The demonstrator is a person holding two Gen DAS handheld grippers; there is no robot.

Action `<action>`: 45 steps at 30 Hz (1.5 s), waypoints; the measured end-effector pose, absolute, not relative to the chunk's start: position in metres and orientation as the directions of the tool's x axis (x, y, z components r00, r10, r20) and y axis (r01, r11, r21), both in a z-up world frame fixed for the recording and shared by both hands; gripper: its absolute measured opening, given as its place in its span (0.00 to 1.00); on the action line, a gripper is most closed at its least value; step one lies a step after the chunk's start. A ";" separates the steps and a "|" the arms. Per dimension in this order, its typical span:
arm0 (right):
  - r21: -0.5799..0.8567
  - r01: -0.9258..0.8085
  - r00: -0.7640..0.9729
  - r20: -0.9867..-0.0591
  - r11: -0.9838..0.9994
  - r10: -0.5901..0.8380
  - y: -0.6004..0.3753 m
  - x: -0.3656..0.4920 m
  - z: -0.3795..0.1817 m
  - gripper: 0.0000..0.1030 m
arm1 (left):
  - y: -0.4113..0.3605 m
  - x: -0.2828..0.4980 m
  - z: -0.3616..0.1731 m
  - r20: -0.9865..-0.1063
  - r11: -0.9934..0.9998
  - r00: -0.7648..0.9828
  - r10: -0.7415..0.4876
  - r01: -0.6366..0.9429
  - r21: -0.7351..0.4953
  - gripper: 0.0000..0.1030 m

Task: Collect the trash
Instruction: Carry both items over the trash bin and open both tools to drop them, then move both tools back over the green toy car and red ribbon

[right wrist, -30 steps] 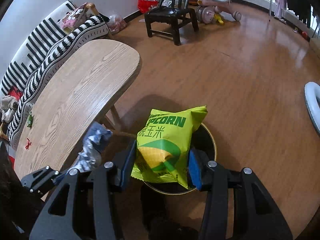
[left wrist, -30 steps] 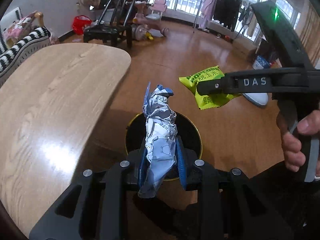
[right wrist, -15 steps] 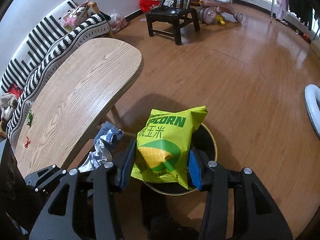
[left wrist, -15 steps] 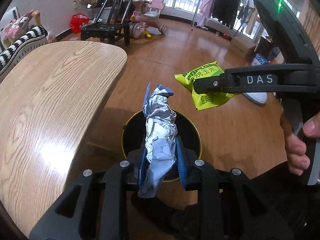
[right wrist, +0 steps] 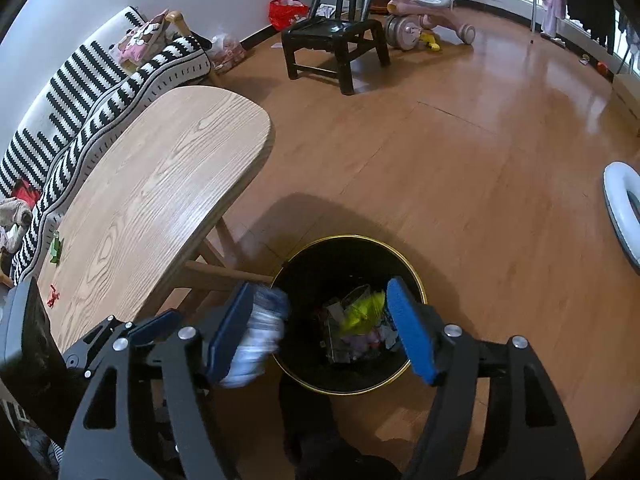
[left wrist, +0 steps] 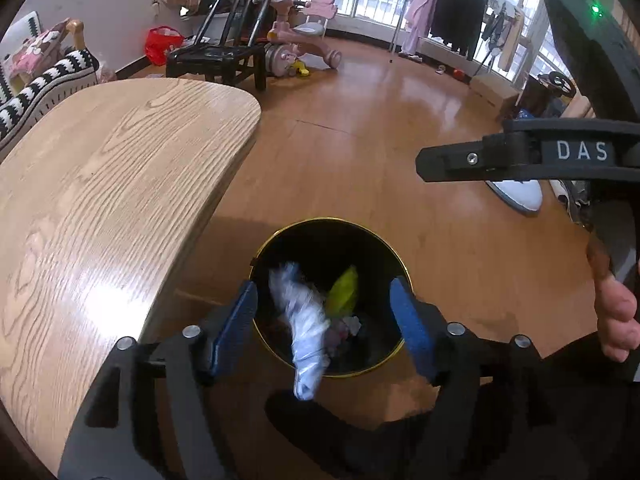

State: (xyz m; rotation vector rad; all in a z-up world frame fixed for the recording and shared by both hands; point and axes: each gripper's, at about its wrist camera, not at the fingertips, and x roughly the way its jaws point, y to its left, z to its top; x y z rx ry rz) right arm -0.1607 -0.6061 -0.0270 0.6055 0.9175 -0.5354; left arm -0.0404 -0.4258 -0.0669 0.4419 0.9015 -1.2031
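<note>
A black trash bin with a gold rim stands on the floor by the table. My left gripper is open above it; the crumpled silver-blue wrapper is blurred, falling free between its blue pads. The wrapper also shows in the right wrist view at the bin's left rim. My right gripper is open over the bin. The green popcorn bag lies inside the bin among other trash. The right gripper's side shows in the left wrist view.
A light wooden table sits left of the bin, with small red and green bits on it. A striped sofa, a black chair, a pink ride-on toy and a clothes rack stand farther off.
Both grippers opened. The green popcorn bag dropped into the bin, and the silver-blue wrapper left the left gripper and is falling.
</note>
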 end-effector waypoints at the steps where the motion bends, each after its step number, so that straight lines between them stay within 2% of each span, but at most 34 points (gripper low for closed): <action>1: 0.250 0.657 0.503 -0.848 0.711 -0.167 -0.607 -0.161 -0.027 0.66 | -0.425 -0.041 -0.066 -0.791 0.332 0.081 -0.606 0.930 -0.159 0.70; 3: 0.254 0.655 0.509 -0.845 0.712 -0.167 -0.607 -0.160 -0.026 0.66 | -0.422 -0.042 -0.063 -0.786 0.331 0.092 -0.611 0.932 -0.149 0.76; 7: 0.257 0.643 0.518 -0.840 0.722 -0.162 -0.602 -0.157 -0.023 0.67 | -0.409 -0.041 -0.055 -0.781 0.331 0.102 -0.617 0.933 -0.140 0.80; 12: 0.264 0.611 0.546 -0.823 0.747 -0.156 -0.587 -0.143 -0.015 0.73 | -0.374 -0.032 -0.037 -0.769 0.363 0.171 -0.616 0.928 -0.084 0.89; 18: 0.270 0.521 0.591 -0.799 0.810 -0.114 -0.546 -0.099 0.001 0.76 | -0.306 -0.004 -0.010 -0.745 0.442 0.295 -0.599 0.897 0.000 0.89; 24: 0.267 0.361 0.637 -0.771 0.894 -0.027 -0.475 -0.037 0.019 0.76 | -0.209 0.035 0.002 -0.728 0.586 0.464 -0.504 0.803 0.107 0.89; 32: 0.267 0.182 0.630 -0.770 0.946 0.096 -0.371 0.033 0.029 0.76 | -0.085 0.079 -0.002 -0.740 0.765 0.566 -0.364 0.635 0.109 0.89; 40: 0.238 0.032 0.615 -0.771 0.971 0.168 -0.268 0.088 0.031 0.78 | -0.022 0.090 -0.011 -0.748 0.813 0.590 -0.304 0.571 0.119 0.89; 45: 0.195 -0.005 0.600 -0.784 0.981 0.159 -0.233 0.122 0.027 0.78 | -0.022 0.117 -0.025 -0.760 0.775 0.566 -0.320 0.618 0.133 0.89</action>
